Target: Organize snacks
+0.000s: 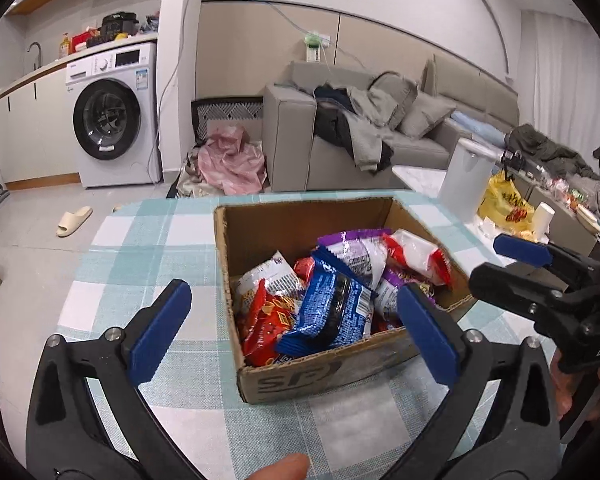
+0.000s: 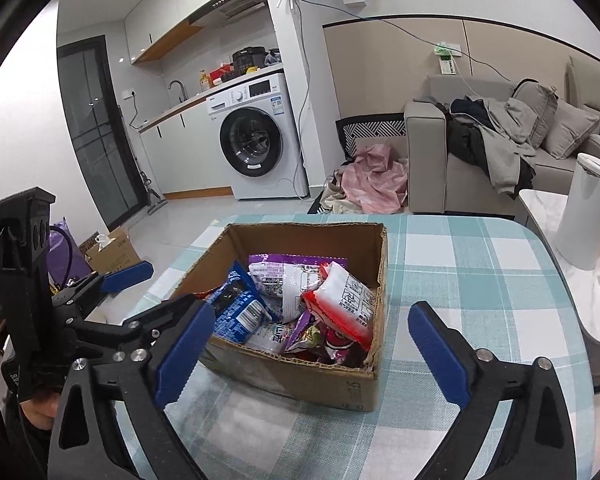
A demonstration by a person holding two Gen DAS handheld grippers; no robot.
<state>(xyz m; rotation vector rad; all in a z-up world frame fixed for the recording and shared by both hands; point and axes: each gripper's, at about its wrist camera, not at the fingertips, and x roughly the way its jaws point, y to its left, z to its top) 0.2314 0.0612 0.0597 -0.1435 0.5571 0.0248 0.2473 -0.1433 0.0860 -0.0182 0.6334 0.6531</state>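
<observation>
An open cardboard box (image 1: 324,376) (image 2: 300,384) sits on a teal checked tablecloth (image 1: 148,248) (image 2: 480,280). It holds several snack packets: a blue one (image 1: 328,312) (image 2: 240,312), a red one (image 1: 266,320), a purple one (image 1: 352,252) (image 2: 284,272), and a red-and-white one (image 1: 416,256) (image 2: 344,296). My left gripper (image 1: 296,332) is open and empty, in front of the box's near side. My right gripper (image 2: 312,356) is open and empty, also in front of the box. Each gripper shows in the other's view, the right one (image 1: 540,276) and the left one (image 2: 100,308).
A white canister (image 1: 466,176) (image 2: 584,212) and a yellow bag (image 1: 504,204) stand on a side table to the right. A sofa (image 1: 340,148) with clothes, a washing machine (image 1: 112,116) (image 2: 256,136) and a slipper (image 1: 74,220) are beyond the table.
</observation>
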